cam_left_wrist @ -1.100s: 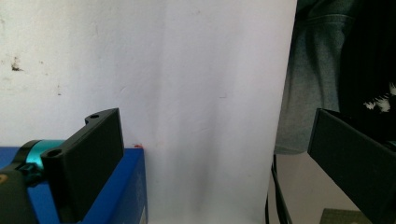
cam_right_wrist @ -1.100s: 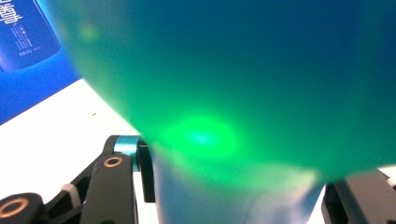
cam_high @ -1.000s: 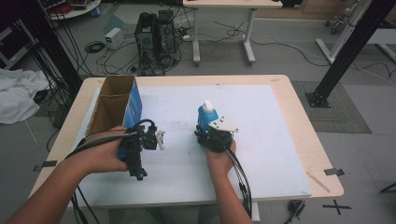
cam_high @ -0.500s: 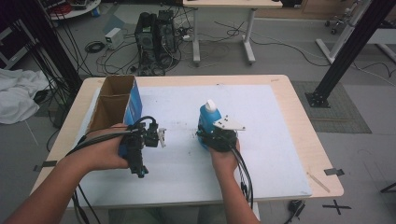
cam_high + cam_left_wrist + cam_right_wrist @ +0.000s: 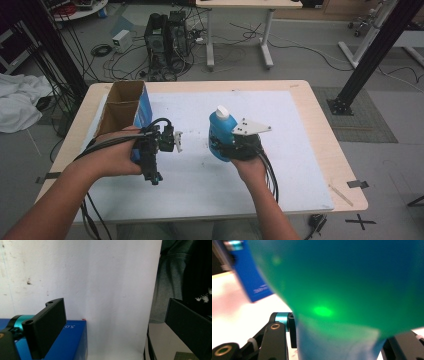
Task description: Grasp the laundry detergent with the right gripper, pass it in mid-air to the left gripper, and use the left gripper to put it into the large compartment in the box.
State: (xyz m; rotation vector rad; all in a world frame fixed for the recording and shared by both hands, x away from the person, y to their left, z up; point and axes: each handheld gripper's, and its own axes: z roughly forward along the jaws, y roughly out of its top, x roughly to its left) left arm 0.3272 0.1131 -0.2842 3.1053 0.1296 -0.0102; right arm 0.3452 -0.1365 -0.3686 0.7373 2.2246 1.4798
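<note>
Spanning most of the high view: the wooden table (image 5: 320, 130) with its white mat (image 5: 280, 150). Standing at the mat's left edge: an open cardboard box (image 5: 122, 107) with blue sides, mouth upward.

Sitting clamped in the right gripper (image 5: 227, 142), near the middle of the mat and well apart from the box: a blue bottle (image 5: 221, 129) with a white cap, upright, jaws pressing on its lower body from either side; looming close and blurred across the right gripper view (image 5: 342, 285), the blue box side showing behind it.

Hovering just right of the box, gripping nothing: the left gripper (image 5: 172, 142), jaws standing wide apart in the left gripper view, bare mat between them.

Judging by this: carrying step in hand, bottle gripped and seemingly clear of the mat. Next, probably: swinging the bottle leftward over the box mouth, keeping it upright and clear of the near wall, then lowering inside before releasing.
</note>
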